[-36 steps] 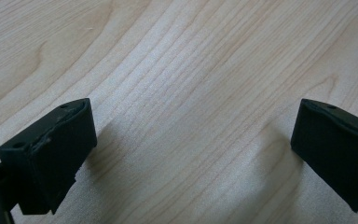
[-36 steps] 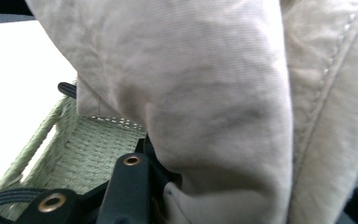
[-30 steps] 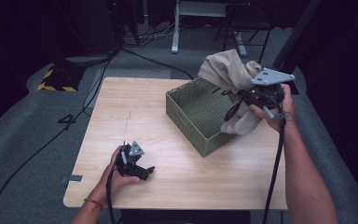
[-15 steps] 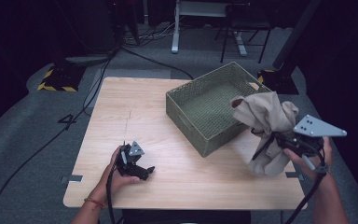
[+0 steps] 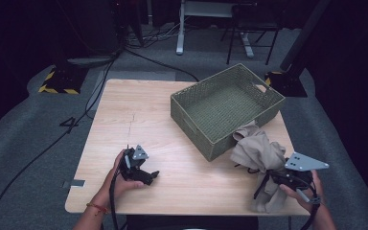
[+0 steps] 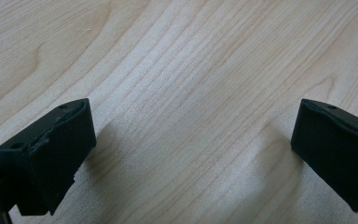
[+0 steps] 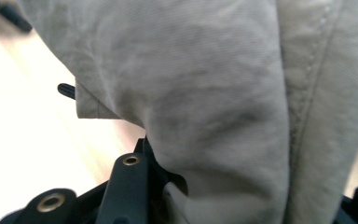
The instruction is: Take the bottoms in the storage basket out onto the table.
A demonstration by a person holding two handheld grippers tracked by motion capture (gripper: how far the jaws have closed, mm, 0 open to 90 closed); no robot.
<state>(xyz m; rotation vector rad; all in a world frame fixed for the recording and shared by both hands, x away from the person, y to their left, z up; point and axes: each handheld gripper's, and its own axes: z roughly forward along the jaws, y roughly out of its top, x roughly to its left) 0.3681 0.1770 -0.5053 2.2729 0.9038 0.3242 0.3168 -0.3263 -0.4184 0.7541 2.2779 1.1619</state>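
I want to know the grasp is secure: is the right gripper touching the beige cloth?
Touching. In the right gripper view the beige cloth is pinched between the right gripper and its jaws.

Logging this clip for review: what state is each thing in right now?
Beige garment: bunched, held outside the basket at the table's near right corner.
Woven basket: upright, empty.
Right hand-held gripper: shut on the garment.
Left hand-held gripper: open, low over the wooden table.
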